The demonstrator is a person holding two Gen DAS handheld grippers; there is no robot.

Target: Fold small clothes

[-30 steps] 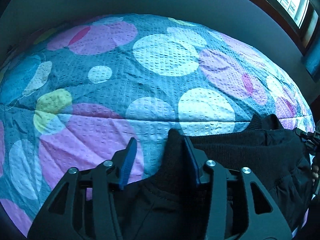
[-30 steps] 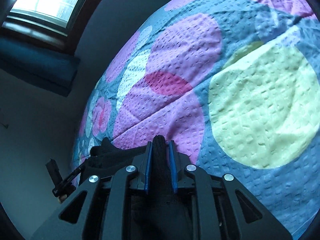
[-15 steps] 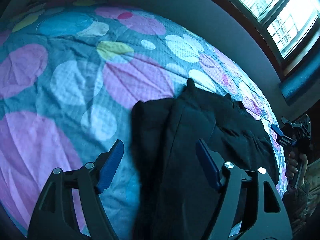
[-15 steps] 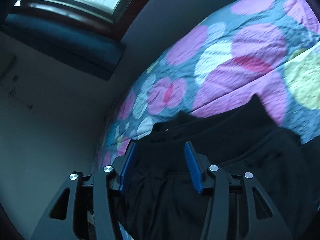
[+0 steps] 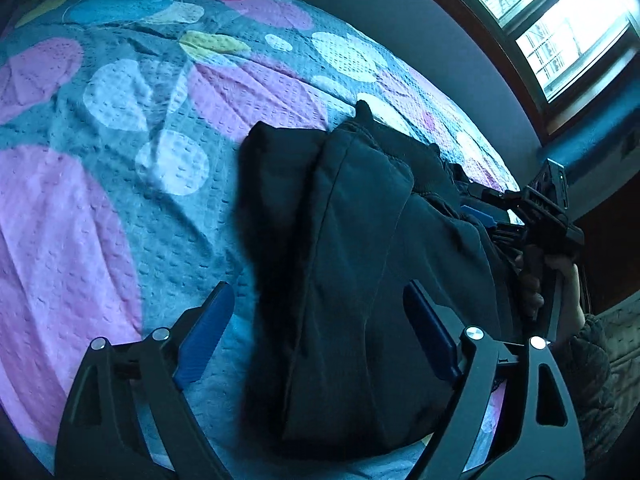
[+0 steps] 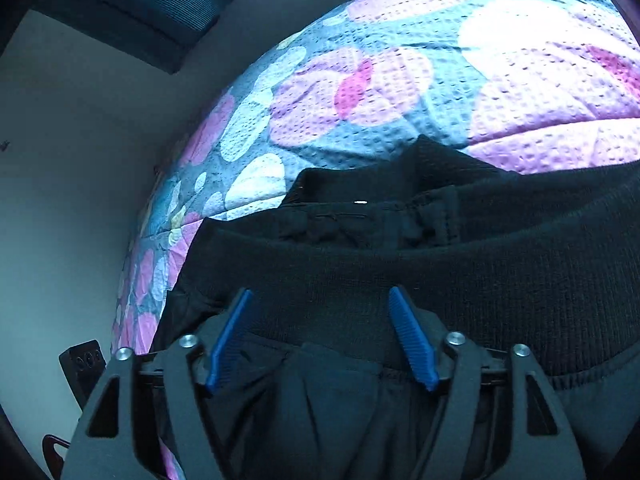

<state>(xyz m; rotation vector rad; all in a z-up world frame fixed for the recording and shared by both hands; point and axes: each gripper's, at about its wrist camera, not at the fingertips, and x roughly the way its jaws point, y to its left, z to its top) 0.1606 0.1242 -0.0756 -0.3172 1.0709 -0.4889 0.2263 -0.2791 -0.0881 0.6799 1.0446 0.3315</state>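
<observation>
Black garment [image 5: 360,264] is lying folded on bed [image 5: 120,184], beneath both opening claws: left claw [image 5: 316,336], right claw [image 6: 320,336], neither gripping. Risk: retreating pads snagging cloth, undoing fold.

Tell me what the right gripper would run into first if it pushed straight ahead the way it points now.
Most likely the black garment: its ribbed band lies directly ahead of the right gripper, whose jaws are opening with nothing pressed between the pads. Beyond it is the dotted bedspread. How far off the cloth lies is unclear.
</observation>
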